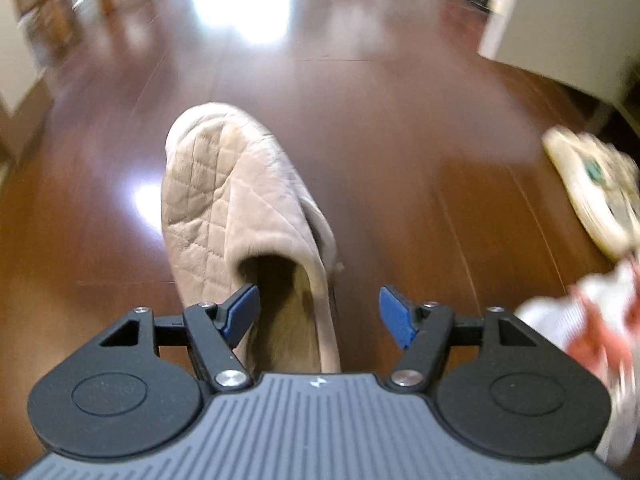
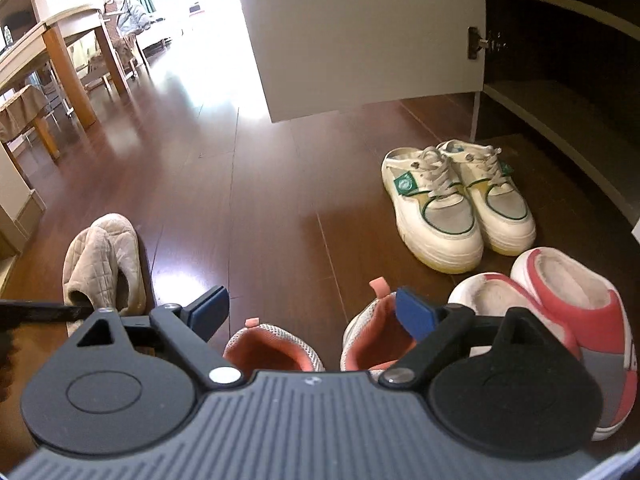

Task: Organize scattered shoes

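The left gripper [image 1: 319,312] stands with jaws apart, empty, just above a beige quilted slipper [image 1: 236,216] on the wooden floor [image 1: 400,160]; its left fingertip [image 1: 244,308] hangs over the slipper's opening. The right gripper [image 2: 308,312] is spread wide, holding nothing, over a pair of white mesh sneakers with coral lining [image 2: 360,344]. Beside those sit pink-and-white lined slippers [image 2: 560,320], then white platform sneakers with green trim [image 2: 452,204] near the open cabinet [image 2: 560,80]. Two beige slippers [image 2: 104,264] lie to the left.
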